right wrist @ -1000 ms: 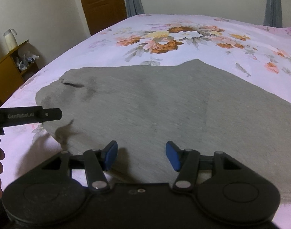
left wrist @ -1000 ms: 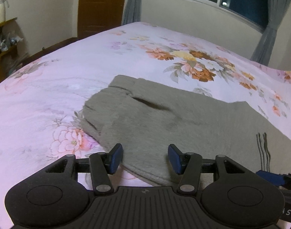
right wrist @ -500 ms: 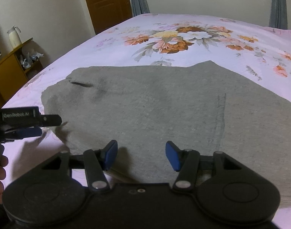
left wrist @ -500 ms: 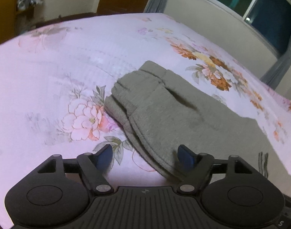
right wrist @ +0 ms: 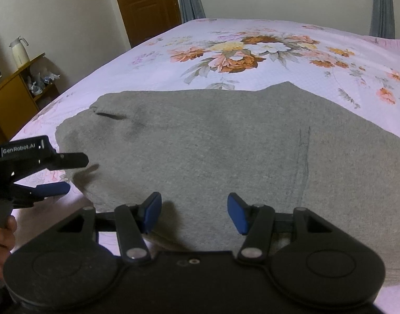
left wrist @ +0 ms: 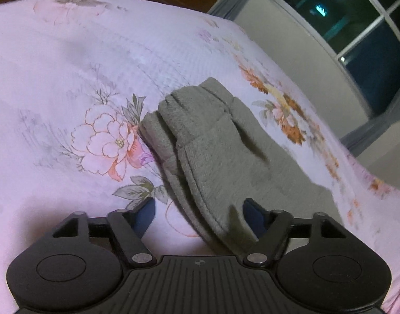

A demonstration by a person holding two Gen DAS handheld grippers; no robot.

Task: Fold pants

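Plainly the grey pants (right wrist: 226, 141) lie flat on the flowered bed (right wrist: 173, 78), soft, thick and limp, likely to sag unless pinched at the doubled hem. The left gripper (left wrist: 200, 209) is closing around that edge without pressing yet; the right gripper (right wrist: 194, 212) hovers part-open, empty.
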